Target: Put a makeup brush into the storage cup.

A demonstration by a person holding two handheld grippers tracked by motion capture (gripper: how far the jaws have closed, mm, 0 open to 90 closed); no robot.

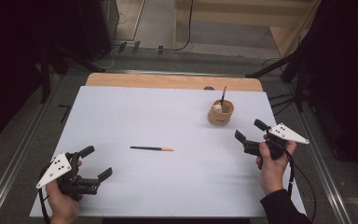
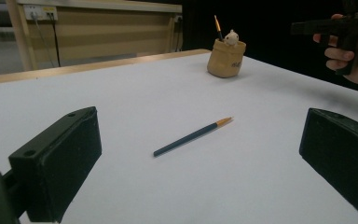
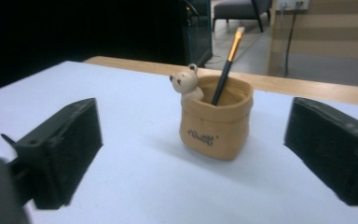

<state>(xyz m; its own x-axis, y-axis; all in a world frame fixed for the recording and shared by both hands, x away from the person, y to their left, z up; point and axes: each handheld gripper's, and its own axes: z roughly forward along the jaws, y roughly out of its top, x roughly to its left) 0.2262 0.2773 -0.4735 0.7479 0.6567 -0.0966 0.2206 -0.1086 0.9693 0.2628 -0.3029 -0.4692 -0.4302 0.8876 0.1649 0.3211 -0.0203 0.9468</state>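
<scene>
A dark blue pen with an orange tip (image 1: 151,149) (image 2: 193,136) lies flat near the middle of the white table (image 1: 135,112). A tan pot (image 1: 220,113) (image 3: 216,121) with a small bear figure (image 3: 186,81) on its rim stands at the back right. A second pen (image 3: 227,65) leans inside the pot. My left gripper (image 1: 97,162) is open at the front left and faces the lying pen, well short of it. My right gripper (image 1: 249,129) is open at the right, just in front of the pot, with nothing between its jaws.
A wooden strip (image 1: 168,81) runs along the table's far edge. Dark stands (image 1: 279,65) and cables sit on the floor behind and to both sides. Metal rails (image 1: 23,144) border the table left and right.
</scene>
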